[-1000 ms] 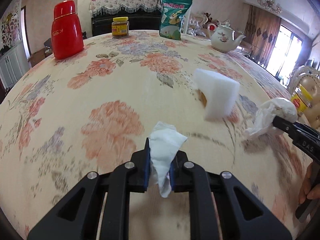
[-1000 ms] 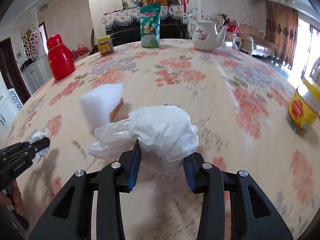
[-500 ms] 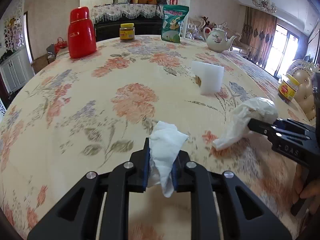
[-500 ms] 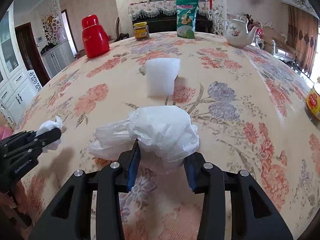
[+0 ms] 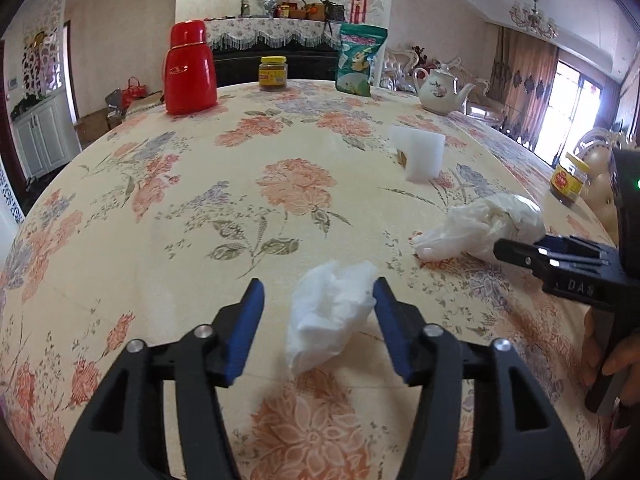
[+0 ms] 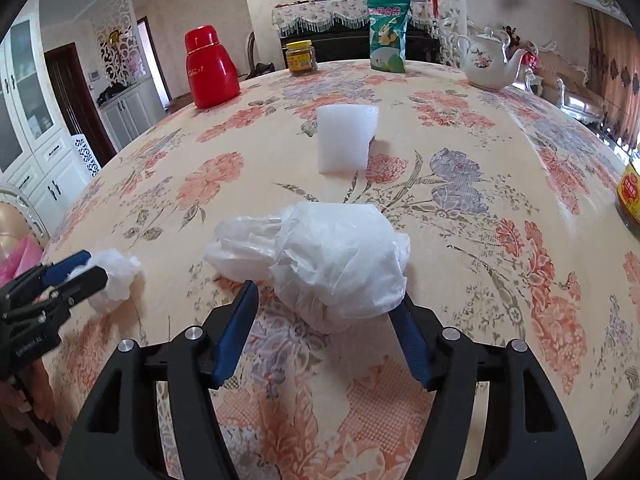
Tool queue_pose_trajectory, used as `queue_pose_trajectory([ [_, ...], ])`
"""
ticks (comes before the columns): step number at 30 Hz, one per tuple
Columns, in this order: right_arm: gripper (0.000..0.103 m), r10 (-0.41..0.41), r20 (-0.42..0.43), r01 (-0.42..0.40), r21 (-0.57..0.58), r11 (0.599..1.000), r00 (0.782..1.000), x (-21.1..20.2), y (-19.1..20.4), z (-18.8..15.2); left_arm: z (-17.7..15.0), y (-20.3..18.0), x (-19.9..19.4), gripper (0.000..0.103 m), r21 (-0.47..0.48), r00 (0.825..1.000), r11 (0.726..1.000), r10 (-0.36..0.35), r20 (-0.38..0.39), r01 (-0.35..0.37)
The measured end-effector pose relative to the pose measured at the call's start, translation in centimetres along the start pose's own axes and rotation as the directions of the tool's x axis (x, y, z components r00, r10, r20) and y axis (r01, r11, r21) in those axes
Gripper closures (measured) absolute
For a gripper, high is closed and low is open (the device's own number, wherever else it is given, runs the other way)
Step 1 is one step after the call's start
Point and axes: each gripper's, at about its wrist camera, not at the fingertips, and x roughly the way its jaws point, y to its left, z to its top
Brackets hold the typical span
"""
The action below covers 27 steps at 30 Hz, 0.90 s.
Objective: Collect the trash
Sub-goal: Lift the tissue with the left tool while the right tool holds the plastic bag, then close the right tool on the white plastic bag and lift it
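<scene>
A crumpled white tissue [image 5: 330, 312] lies on the floral tablecloth between the spread fingers of my left gripper [image 5: 318, 300], which is open and not gripping it. It also shows in the right wrist view [image 6: 114, 280]. A crumpled white plastic bag [image 6: 332, 256] lies between the wide jaws of my right gripper [image 6: 326, 304], which is open; the bag touches the right finger. The bag also shows in the left wrist view [image 5: 488, 228]. A white foam block [image 6: 346, 140] stands further back on the table.
At the far side stand a red thermos [image 5: 188, 70], a yellow-lidded jar [image 5: 273, 73], a green snack bag [image 5: 358, 60] and a white teapot [image 5: 438, 90]. Another jar [image 5: 568, 178] sits at the right edge. The round table's edge [image 6: 80, 204] curves near on the left.
Both grippers have opened and let go: the tissue and the plastic bag now rest on the table near its front edge. Both grippers pulled back toward me.
</scene>
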Motion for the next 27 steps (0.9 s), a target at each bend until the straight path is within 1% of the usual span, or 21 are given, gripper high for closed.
queue_pose_trajectory([
  [1, 0.039, -0.013, 0.002, 0.013, -0.006, 1.0, 1.0, -0.1, 0.1, -0.1, 0.0, 0.1, -0.1, 0.045, -0.004, 1.0, 1.0, 0.006, 0.005, -0.005],
  [3, 0.038, -0.009, 0.01, 0.009, 0.0, 1.0, 1.0, -0.4, 0.0, -0.2, 0.0, 0.3, -0.3, 0.041, -0.006, 1.0, 1.0, 0.013, 0.011, -0.013],
  [4, 0.036, -0.007, 0.014, 0.007, 0.001, 1.0, 1.0, -0.5, -0.1, -0.2, -0.1, 0.4, -0.4, 0.04, -0.007, 1.0, 1.0, 0.012, 0.011, -0.012],
  [5, 0.032, -0.013, 0.023, 0.013, 0.001, 1.0, 1.0, -0.8, -0.2, -0.3, -0.1, 0.6, -0.4, 0.039, -0.01, 1.0, 1.0, 0.01, 0.007, -0.01],
  [7, 0.031, -0.023, 0.035, 0.022, 0.002, 1.0, 0.999, -1.1, -0.3, -0.5, -0.1, 0.7, -0.4, 0.039, -0.018, 1.0, 1.0, 0.009, 0.004, -0.009],
  [9, 0.031, -0.02, 0.039, 0.019, 0.004, 1.0, 0.999, -1.4, -0.5, -0.7, -0.1, 0.8, -0.2, 0.035, -0.023, 1.0, 1.0, 0.008, -0.004, -0.008],
  [15, 0.031, -0.044, 0.054, 0.041, 0.043, 0.998, 0.998, -1.9, -1.6, -0.7, -0.1, 0.7, 0.1, 0.035, -0.027, 1.0, 1.0, -0.008, -0.019, 0.008],
  [20, 0.031, -0.061, 0.066, 0.057, 0.061, 0.996, 0.996, -2.3, -2.2, -0.8, 0.0, -0.1, 0.7, 0.035, -0.005, 0.999, 1.0, -0.028, -0.042, 0.028],
  [25, 0.031, -0.072, 0.089, 0.069, 0.028, 0.997, 0.993, -2.8, -1.7, -0.6, 0.0, 0.0, 1.5, 0.035, -0.017, 0.996, 0.999, -0.032, -0.081, 0.031],
  [27, 0.028, -0.074, 0.102, 0.074, 0.003, 0.997, 0.992, -2.9, -1.2, -0.3, 0.0, 0.0, 1.4, 0.035, -0.02, 0.997, 0.999, -0.029, -0.077, 0.028],
])
